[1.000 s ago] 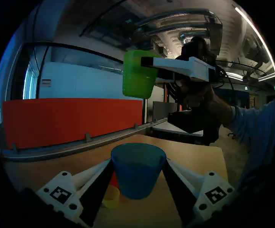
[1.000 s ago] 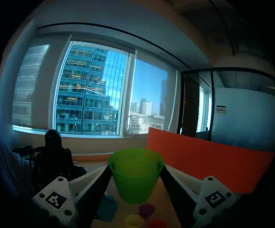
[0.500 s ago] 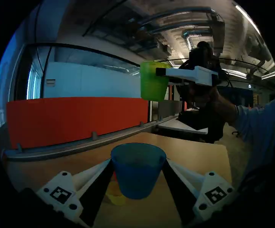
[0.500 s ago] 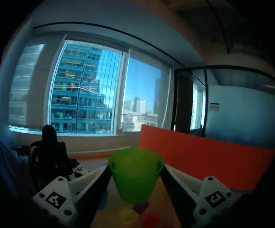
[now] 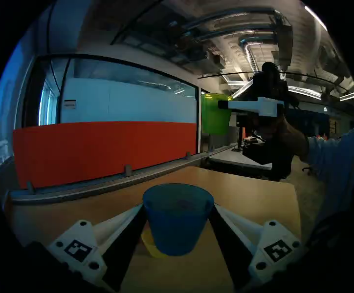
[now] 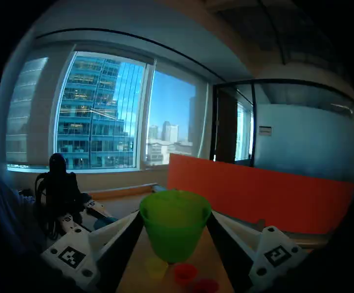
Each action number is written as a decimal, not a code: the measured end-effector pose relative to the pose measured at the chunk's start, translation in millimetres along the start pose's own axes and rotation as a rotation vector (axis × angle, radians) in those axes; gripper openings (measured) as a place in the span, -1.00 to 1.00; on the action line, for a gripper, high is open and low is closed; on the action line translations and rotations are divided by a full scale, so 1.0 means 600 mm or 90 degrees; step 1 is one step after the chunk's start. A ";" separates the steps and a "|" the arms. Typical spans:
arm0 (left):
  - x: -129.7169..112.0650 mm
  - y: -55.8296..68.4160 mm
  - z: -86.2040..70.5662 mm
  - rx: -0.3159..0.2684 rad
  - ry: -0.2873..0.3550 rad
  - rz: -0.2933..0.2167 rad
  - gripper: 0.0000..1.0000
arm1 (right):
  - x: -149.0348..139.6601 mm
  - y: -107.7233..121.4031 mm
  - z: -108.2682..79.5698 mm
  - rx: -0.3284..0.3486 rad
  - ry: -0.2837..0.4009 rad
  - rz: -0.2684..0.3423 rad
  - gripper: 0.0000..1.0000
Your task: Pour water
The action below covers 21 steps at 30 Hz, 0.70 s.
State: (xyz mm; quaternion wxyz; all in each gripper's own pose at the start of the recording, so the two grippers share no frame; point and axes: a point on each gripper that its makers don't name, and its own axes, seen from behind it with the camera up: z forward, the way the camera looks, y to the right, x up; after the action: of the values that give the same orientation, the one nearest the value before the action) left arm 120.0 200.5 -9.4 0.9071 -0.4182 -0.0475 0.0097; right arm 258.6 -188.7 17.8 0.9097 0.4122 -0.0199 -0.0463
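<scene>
Left gripper (image 5: pixel 177 211), jaws clamped on blue plastic cup (image 5: pixel 178 232); right gripper (image 6: pixel 175 215), jaws clamped on green plastic cup (image 6: pixel 175 237): centre it above blue cup, tilt slowly.

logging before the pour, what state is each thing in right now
blue plastic cup: upright, clamped in the left tongs, contents unclear
green plastic cup: upright, clamped in the right tongs, not tipped
small yellow cup: resting on the wooden table, untouched
</scene>
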 end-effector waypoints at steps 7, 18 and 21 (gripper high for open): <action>-0.003 -0.002 0.000 0.000 -0.005 -0.003 0.72 | -0.007 0.016 -0.017 -0.006 -0.001 0.011 0.83; -0.015 0.000 0.002 -0.006 -0.021 0.005 0.72 | -0.043 0.022 -0.028 0.001 -0.031 0.004 0.84; -0.021 0.000 0.002 -0.008 -0.030 0.007 0.71 | -0.054 0.021 -0.031 0.006 -0.041 0.001 0.84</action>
State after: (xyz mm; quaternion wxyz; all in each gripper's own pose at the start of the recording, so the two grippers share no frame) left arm 107.1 200.6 -9.9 0.9029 -0.4240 -0.0665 0.0240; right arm 228.7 -163.4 14.8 0.9066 0.4151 -0.0495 -0.0585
